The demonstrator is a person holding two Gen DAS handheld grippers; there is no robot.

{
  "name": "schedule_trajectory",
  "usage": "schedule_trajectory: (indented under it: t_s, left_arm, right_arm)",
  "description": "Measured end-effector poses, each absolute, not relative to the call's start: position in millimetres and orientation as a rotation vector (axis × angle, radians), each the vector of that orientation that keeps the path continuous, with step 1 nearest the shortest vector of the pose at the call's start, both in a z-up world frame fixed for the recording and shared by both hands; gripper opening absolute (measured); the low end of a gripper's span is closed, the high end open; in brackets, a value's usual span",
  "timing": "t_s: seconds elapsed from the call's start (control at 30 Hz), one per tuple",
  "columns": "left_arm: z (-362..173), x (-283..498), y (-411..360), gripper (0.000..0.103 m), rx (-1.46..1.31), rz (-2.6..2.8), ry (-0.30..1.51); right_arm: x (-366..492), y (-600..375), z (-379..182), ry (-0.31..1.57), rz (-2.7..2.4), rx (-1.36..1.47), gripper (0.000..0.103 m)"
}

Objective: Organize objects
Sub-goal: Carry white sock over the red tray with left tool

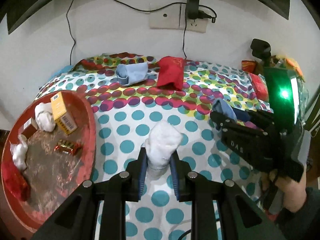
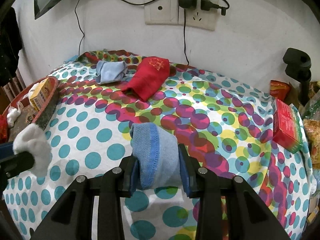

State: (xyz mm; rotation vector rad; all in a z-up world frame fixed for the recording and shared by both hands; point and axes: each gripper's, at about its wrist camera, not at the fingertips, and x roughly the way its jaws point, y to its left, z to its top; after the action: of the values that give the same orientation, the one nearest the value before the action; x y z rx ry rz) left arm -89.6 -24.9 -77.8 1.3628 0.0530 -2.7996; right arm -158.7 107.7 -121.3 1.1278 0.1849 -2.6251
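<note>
My left gripper is shut on a white fluffy sock and holds it over the dotted cloth, just right of the red round tray. The sock also shows in the right wrist view. My right gripper is shut on a rolled blue sock above the cloth; it shows in the left wrist view at the right. A light blue sock and a red sock lie at the back of the cloth.
The tray holds a yellow box, white socks, a brown box, a candy wrapper and a red cloth. A red box and snack bags lie at the right edge. The wall with its socket and cables stands behind.
</note>
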Motion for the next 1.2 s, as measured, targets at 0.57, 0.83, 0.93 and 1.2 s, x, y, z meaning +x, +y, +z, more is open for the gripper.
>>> schedule_trajectory:
  t_s: [0.57, 0.83, 0.93, 1.2]
  left_arm:
    - [-55.5, -55.0, -68.6, 0.023, 1.233, -2.725, 0.169]
    - [-41.5, -41.3, -106.1, 0.023, 1.157, -2.668, 0.261]
    - [-40.5, -36.8, -122.9, 0.023, 1.138, -2.633, 0.298]
    - [-45.9, -24.3, -159.5, 0.023, 1.114, -2.554, 0.344]
  right_arm:
    - [-159.1, 101.4, -124.4, 0.217, -2.631, 1.140, 0.033]
    - [-159.1, 100.1, -124.4, 0.218, -2.633, 1.143, 0.033]
    - [-159.5, 99.5, -124.3, 0.218, -2.634, 1.144, 0.034]
    - [-159.6, 99.2, -124.3, 0.219, -2.633, 1.148, 0.034]
